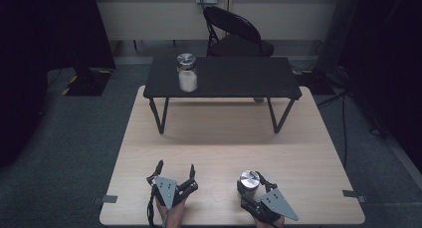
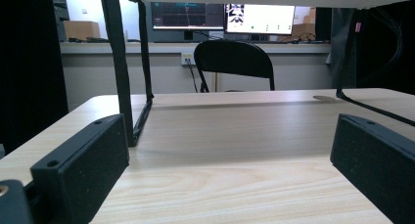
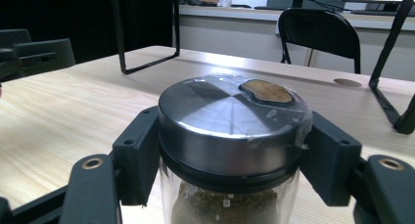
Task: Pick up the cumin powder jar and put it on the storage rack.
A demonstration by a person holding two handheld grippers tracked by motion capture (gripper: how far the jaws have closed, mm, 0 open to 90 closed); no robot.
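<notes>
The right claw [image 1: 250, 180] grips a glass jar [image 3: 230, 136] with a steel lid, both pads pressed against the lid's sides — the jar stands on the near right of the wooden desk [image 1: 224, 143]. The left claw [image 1: 175, 171] rests near left, jaws wide, nothing between. Another jar [image 1: 187, 72] sits far off on the black raised shelf [image 1: 239, 76].

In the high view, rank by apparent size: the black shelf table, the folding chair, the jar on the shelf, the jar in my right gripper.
1. Black shelf table.
2. Folding chair.
3. The two jars: the shelf jar and the held jar look alike, and camera distance differs, so unranked.
</notes>
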